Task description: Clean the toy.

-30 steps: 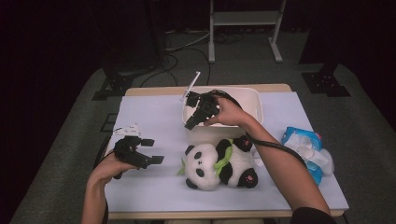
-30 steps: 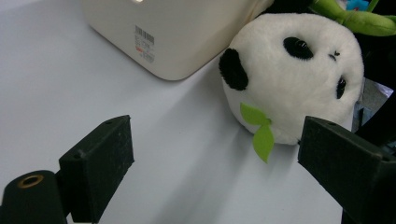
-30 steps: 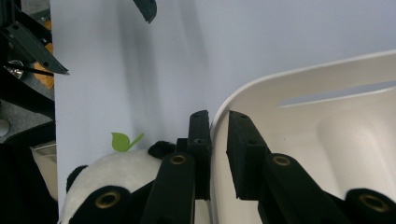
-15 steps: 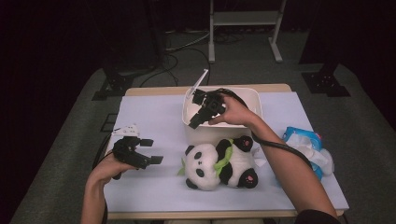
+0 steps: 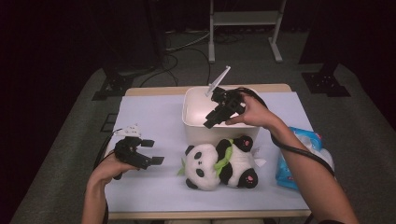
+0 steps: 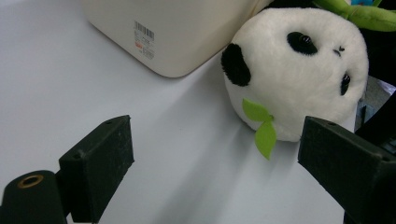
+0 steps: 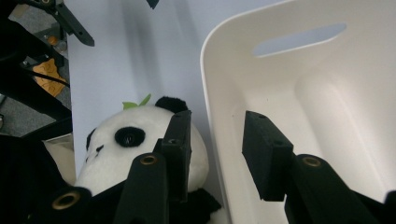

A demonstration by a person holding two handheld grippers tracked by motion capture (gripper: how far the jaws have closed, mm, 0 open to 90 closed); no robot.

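A plush panda (image 5: 219, 161) lies on its back on the white tabletop, just in front of a cream plastic bin (image 5: 191, 100). My right gripper (image 5: 212, 120) hovers over the bin's front wall, open. In the right gripper view its jaws (image 7: 219, 140) straddle the bin's rim (image 7: 210, 84), one over the panda's head (image 7: 116, 149) and one inside the bin. My left gripper (image 5: 154, 151) is held low at the table's left, open wide and aimed at the panda. The left gripper view (image 6: 210, 163) has the panda's head (image 6: 299, 70) ahead to the right and the bin (image 6: 187, 32) behind it.
A blue and white plastic package (image 5: 301, 154) lies near the table's right edge. The bin holds nothing that I can see. A metal stand (image 5: 243, 28), cables and tripod feet are on the dark floor behind the table.
My right gripper has shifted a little to the right over the bin, toward its front wall. The left gripper and the panda have stayed in place.
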